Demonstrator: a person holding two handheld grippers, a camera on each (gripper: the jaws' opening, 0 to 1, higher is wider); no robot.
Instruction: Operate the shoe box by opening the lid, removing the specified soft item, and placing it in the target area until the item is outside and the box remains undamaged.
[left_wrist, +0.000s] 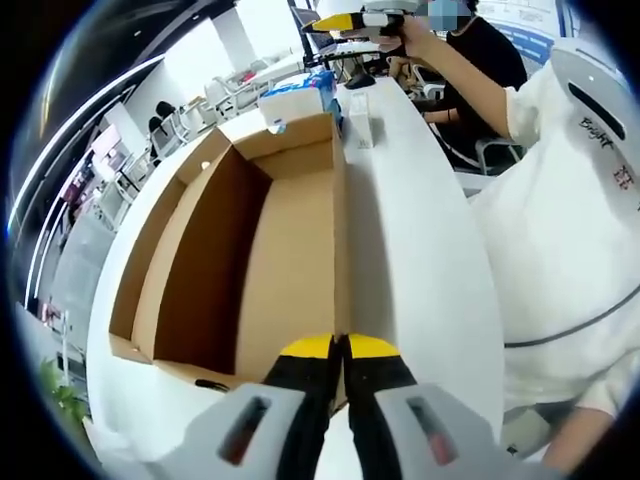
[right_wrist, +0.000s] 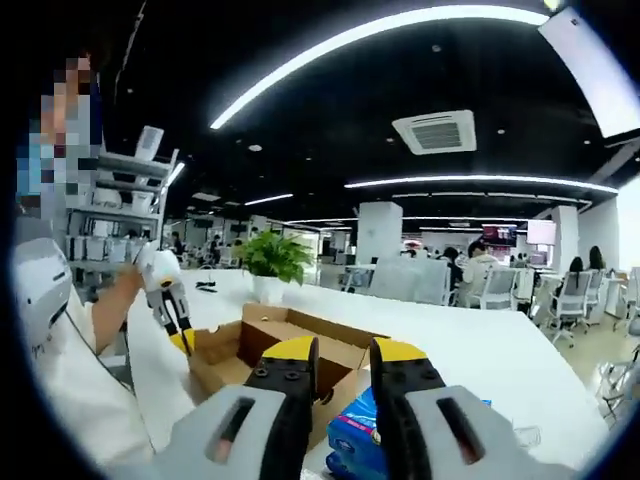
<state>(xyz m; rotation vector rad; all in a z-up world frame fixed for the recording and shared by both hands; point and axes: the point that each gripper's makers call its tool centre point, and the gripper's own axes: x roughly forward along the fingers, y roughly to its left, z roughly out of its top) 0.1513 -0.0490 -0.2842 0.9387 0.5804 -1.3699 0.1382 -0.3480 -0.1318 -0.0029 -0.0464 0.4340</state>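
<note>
Open-plan office: desks (right_wrist: 480, 330), chairs (right_wrist: 497, 288), strip lights (right_wrist: 400, 25)

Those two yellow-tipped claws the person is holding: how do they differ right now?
The left gripper has its jaws pressed together on a wall of the cardboard box; the right gripper has its jaws apart with nothing between them. The left gripper is down at the box, while the right gripper is held off it. Both have black jaws with yellow tips.
</note>
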